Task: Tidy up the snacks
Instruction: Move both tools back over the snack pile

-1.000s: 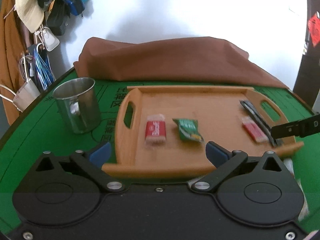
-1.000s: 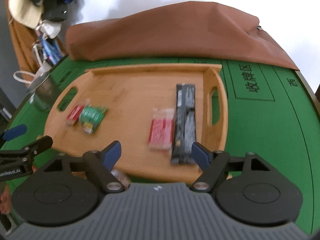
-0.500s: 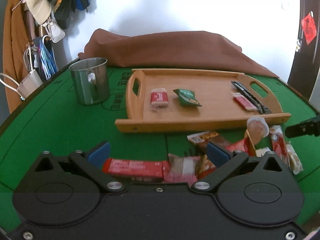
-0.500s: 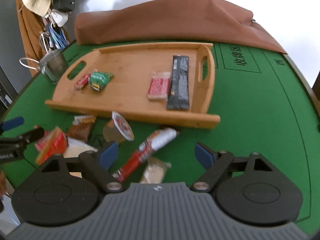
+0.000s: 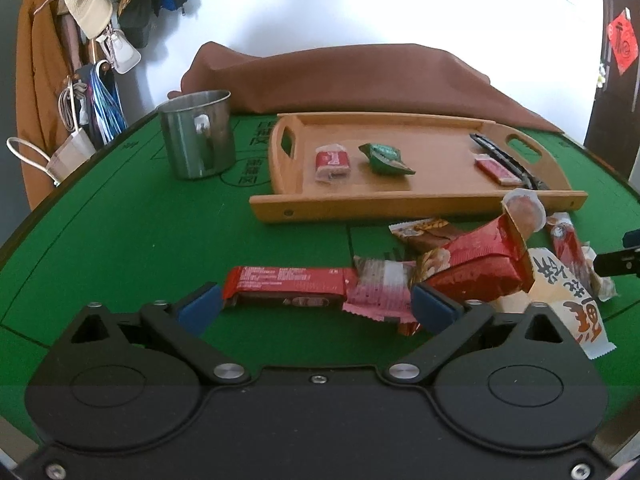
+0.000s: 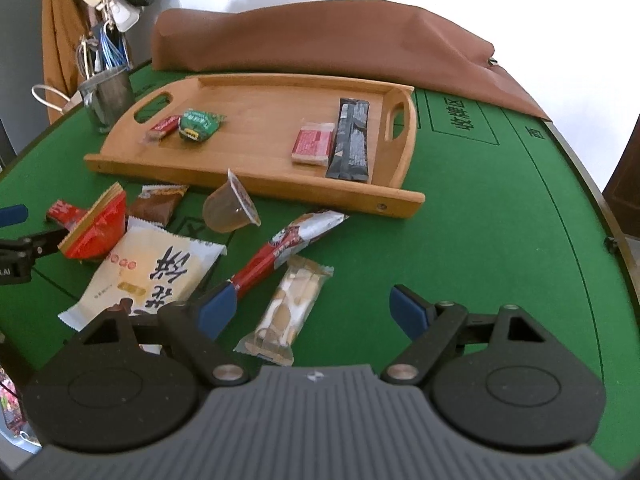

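Observation:
A wooden tray [image 5: 420, 204] [image 6: 256, 92] on the green table holds a small red packet [image 5: 330, 161], a green packet [image 5: 384, 157] [image 6: 199, 122], a red flat packet [image 6: 313, 145] and a black bar [image 6: 350, 139]. Loose snacks lie in front of it: a long red bar [image 5: 284, 285], a pink packet [image 5: 380, 289], a red bag [image 5: 478, 264] [image 6: 98, 228], a jelly cup [image 6: 230, 208], a white bag [image 6: 150, 270], a red-white stick [image 6: 292, 242] and a beige packet [image 6: 290, 306]. My left gripper [image 5: 316, 308] is open above the red bar. My right gripper [image 6: 314, 312] is open over the beige packet.
A steel mug [image 5: 196, 134] [image 6: 106, 96] stands left of the tray. A brown cloth [image 5: 360, 76] lies behind the tray. Bags and a hat [image 5: 86, 4] hang at the far left. The table edge [image 6: 592, 196] curves on the right.
Both grippers have pulled back from the tray toward the table's front, so the loose snacks now lie between and just ahead of their fingers. Both stay open.

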The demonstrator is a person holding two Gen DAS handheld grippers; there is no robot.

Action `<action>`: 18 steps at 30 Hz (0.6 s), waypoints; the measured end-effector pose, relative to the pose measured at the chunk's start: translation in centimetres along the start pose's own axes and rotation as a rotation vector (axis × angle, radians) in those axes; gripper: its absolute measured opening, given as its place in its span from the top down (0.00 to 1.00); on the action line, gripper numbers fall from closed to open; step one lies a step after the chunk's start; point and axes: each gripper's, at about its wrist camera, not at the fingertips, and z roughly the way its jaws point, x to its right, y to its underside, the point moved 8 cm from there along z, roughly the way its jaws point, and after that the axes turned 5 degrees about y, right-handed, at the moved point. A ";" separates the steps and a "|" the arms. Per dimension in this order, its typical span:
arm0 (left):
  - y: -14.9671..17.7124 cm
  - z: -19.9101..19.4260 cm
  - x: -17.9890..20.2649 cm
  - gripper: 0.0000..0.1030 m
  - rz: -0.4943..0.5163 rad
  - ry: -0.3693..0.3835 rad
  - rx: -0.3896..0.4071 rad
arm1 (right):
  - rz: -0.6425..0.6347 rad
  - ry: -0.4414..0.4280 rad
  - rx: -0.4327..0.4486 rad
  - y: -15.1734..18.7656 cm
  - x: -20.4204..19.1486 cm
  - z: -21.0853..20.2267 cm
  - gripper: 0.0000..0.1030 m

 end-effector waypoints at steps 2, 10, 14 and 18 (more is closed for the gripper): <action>0.1 0.1 0.0 0.18 -0.004 0.002 -0.014 | -0.004 -0.003 -0.005 0.2 -0.3 0.2 0.14; -0.3 0.3 1.7 0.45 0.012 0.051 -0.011 | -0.007 0.007 0.013 0.1 -0.6 0.1 0.18; -0.8 0.8 2.4 0.51 0.021 0.048 -0.009 | 0.000 0.005 0.016 0.2 -0.8 -0.2 0.25; -1.1 1.6 2.6 0.52 0.028 0.023 -0.016 | -0.018 0.097 0.039 0.1 0.1 -0.3 0.29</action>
